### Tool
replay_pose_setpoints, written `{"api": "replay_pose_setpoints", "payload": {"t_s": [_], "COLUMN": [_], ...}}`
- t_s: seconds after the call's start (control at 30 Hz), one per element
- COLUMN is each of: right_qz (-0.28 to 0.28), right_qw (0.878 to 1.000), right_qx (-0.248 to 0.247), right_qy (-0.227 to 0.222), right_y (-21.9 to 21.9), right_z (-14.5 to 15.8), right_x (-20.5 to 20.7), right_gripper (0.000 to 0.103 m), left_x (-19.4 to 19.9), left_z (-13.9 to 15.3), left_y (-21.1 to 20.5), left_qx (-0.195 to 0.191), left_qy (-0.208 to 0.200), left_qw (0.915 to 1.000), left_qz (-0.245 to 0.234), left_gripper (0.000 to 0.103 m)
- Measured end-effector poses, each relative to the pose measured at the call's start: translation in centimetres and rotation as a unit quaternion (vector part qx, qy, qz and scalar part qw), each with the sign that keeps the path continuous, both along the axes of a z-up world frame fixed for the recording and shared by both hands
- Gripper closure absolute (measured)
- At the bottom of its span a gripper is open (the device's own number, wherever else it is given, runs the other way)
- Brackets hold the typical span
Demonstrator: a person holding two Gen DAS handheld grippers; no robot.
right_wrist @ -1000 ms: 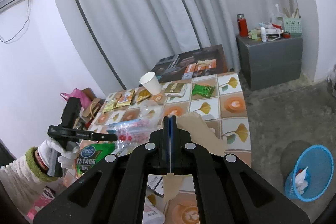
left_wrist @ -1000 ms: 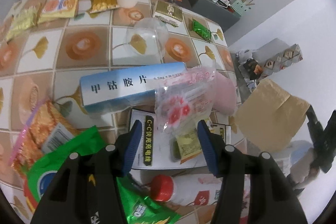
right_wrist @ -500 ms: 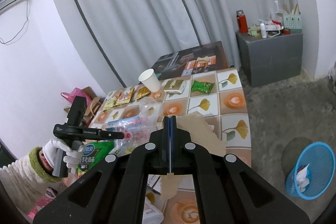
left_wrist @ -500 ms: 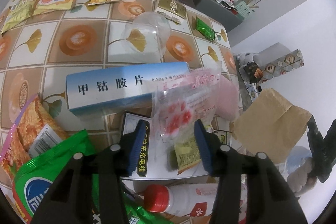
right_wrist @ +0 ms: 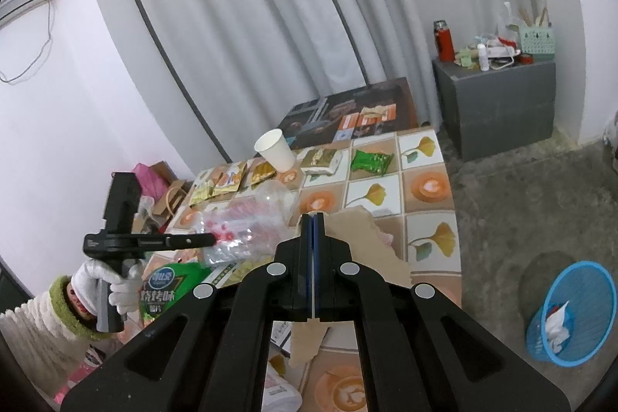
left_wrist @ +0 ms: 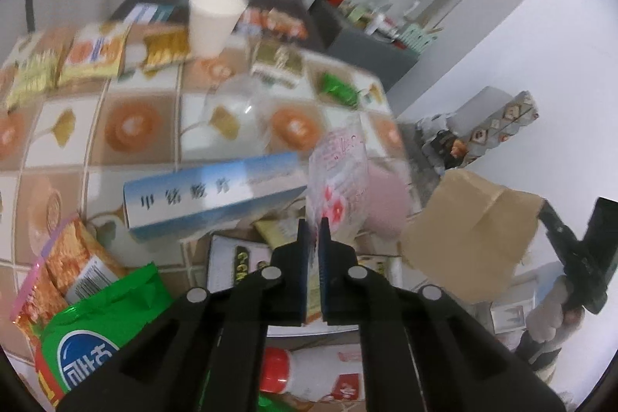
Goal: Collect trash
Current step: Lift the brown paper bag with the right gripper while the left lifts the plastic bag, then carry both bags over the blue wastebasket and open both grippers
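While table [right_wrist: 432,219] at frame centre held much litter — box [left_wrist: 216,192], cup [right_wrist: 276,149], packets — left gripper [left_wrist: 313,230] clamped clear printed bag [left_wrist: 340,176]; right gripper [right_wrist: 313,219] pinched brown paper [right_wrist: 359,234]. Blue bin [right_wrist: 575,315], lower right, barely filled.

Curtained home room [right_wrist: 251,26], littered table [right_wrist: 428,215]

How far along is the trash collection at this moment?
Barely begun: the blue basket on the floor holds only some white paper. In hand: the left gripper is shut on a clear plastic bag; the right gripper grips brown paper. Left: paper cup, snack packets and boxes litter the table.
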State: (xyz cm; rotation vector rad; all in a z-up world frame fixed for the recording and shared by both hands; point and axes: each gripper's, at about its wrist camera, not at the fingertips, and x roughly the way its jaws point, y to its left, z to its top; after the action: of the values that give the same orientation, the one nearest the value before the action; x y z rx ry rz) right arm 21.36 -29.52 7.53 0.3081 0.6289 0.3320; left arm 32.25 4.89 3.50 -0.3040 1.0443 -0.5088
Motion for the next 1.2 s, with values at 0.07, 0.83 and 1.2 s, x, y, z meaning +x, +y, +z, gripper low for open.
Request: {"api": "replay_pose_setpoints", "payload": {"t_s": [0.07, 0.83, 1.2], "right_qz": [-0.004, -0.21, -0.308], "right_qw": [1.0, 0.978, 0.945], "right_qx": [0.002, 0.002, 0.071], "right_qy": [-0.008, -0.001, 0.086], "right_y": [-0.3, -18.8, -30.3], "right_z": [0.5, 0.1, -9.6], "right_x": [-0.5, -11.6, -10.4], "right_gripper": [0.103, 0.103, 0.103], "left_x": [-0.8, -5.9, -5.5], "left_z": [1.6, 4.2, -6.3], "left_y": [-0.4, -30.7, -49.3], "left_qx": [-0.002, 0.01, 0.076], "left_qy": [-0.024, -0.071, -0.002], "left_qw": [0.9997, 0.9705, 0.9524], "left_qz": [-0.006, -0.23, -0.295], "left_gripper": [0.099, 0.099, 0.099]}}
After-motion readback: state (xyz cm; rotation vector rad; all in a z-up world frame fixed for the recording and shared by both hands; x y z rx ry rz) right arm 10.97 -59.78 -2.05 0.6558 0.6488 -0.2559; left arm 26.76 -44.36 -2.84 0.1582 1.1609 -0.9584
